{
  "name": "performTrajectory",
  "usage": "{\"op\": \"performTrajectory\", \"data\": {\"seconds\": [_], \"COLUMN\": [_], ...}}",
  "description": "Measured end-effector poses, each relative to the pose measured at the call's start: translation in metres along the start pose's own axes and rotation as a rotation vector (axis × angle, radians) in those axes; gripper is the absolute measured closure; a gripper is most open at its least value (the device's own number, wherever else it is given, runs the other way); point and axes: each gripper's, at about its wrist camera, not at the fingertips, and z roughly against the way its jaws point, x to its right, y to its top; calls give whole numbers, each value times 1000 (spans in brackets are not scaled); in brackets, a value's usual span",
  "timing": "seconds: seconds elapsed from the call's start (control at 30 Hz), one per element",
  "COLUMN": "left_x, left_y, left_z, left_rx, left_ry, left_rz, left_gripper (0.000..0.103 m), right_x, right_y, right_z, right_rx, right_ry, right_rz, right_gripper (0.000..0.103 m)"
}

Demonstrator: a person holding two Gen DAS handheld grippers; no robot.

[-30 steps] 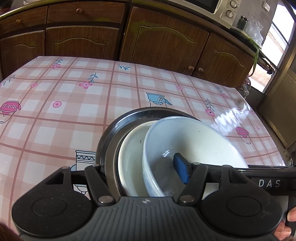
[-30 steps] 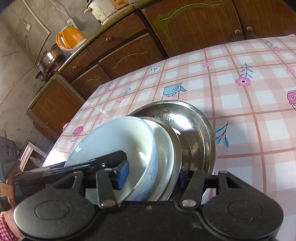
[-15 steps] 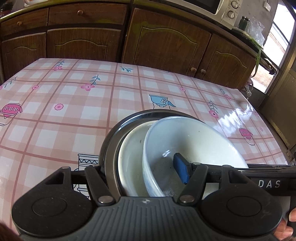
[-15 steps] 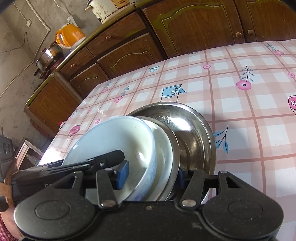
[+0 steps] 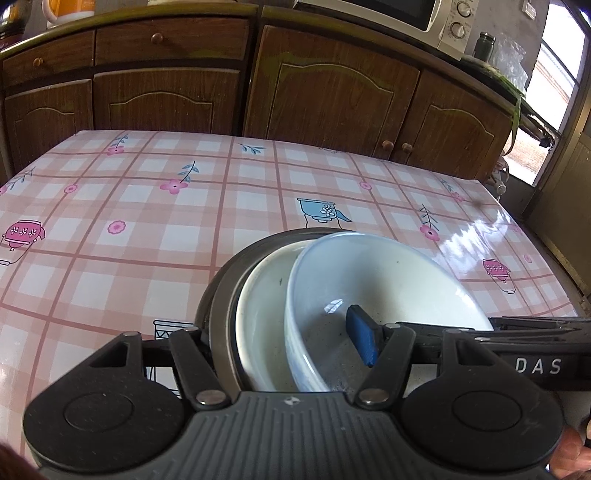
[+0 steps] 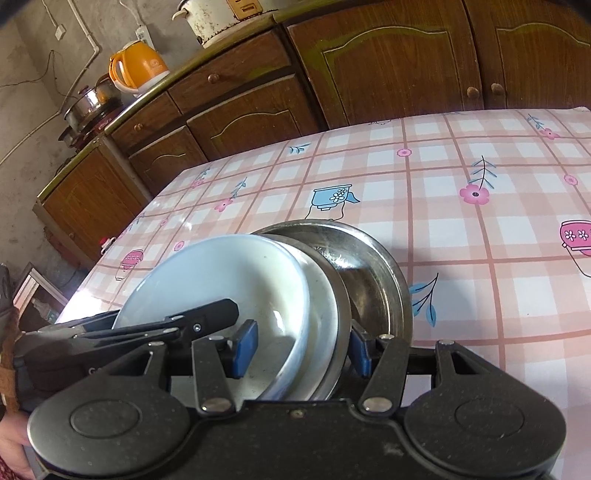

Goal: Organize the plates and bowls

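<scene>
A nested stack is held tilted on edge above the checked tablecloth: a pale blue-white bowl (image 5: 373, 280), a white bowl (image 5: 262, 317) and a steel dish (image 5: 221, 295) outermost. My left gripper (image 5: 280, 350) is shut across the whole stack, one blue pad inside the top bowl. My right gripper (image 6: 299, 350) is shut on the same stack from the opposite side; there the pale bowl (image 6: 229, 284), the white bowl (image 6: 321, 314) and the steel dish (image 6: 373, 273) show again. Each gripper's fingers cross into the other's view.
The pink checked tablecloth (image 5: 147, 229) covers the table. Brown wooden cabinets (image 5: 325, 88) line the far side. A microwave (image 5: 413, 14) stands at the back right. An orange kettle (image 6: 138, 70) and pots (image 6: 88, 105) stand on the counter.
Both grippers and the held stack have drawn back and up from the table; more of the cabinets and counter shows. The grip on the stack is unchanged.
</scene>
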Motion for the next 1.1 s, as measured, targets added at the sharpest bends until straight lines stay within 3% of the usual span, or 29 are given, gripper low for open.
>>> {"op": "performTrajectory", "data": {"seconds": [0.2, 0.4, 0.6, 0.8, 1.1], "left_x": [4, 14, 11, 21, 25], "left_y": [-3, -4, -3, -3, -3], "left_z": [2, 4, 2, 1, -2], "left_rx": [24, 54, 48, 64, 49], "left_ry": [19, 43, 42, 72, 48], "left_rz": [-26, -91, -79, -127, -130], "left_gripper": [36, 36, 34, 30, 28], "right_x": [-11, -14, -34, -34, -35], "right_y": [2, 4, -5, -11, -22], "right_z": [8, 17, 35, 49, 48], "right_rx": [32, 68, 136, 147, 142], "right_ry": [-70, -96, -172, -127, -179], "right_rz": [101, 113, 215, 187, 220], "right_gripper": [40, 40, 40, 40, 41]}}
